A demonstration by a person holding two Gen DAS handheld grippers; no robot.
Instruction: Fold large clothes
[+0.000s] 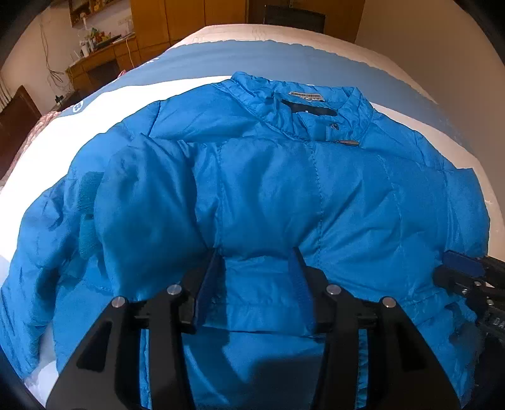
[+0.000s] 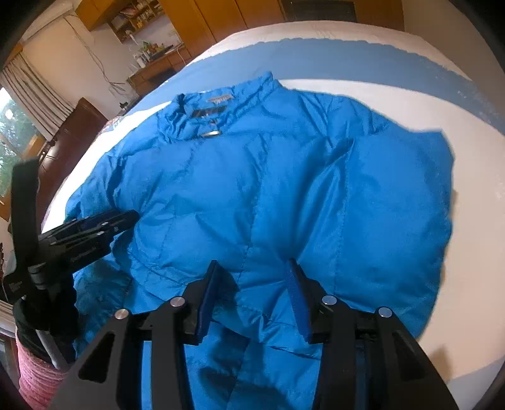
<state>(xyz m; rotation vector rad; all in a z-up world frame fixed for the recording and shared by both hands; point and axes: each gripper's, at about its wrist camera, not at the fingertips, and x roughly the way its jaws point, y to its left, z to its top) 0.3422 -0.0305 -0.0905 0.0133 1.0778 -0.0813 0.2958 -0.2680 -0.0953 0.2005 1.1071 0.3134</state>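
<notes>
the bright blue quilted puffer jacket [image 1: 268,195] lies front-up on the bed [image 1: 195,86], collar toward the far end, its left sleeve [image 1: 145,205] already turned in across the chest and, by the look of it, the right side tucked in too, so i judge the fold roughly halfway, with the hem-to-collar fold left to do. the left tongs [image 1: 257,280] pinch a puffed ridge of fabric near the hem, and the right tongs [image 2: 254,293] pinch another ridge beside them. the bed wears a white and blue cover; a cluttered wooden desk [image 2: 154,67] stands at the left wall, wooden wardrobes [image 1: 189,19] behind.
</notes>
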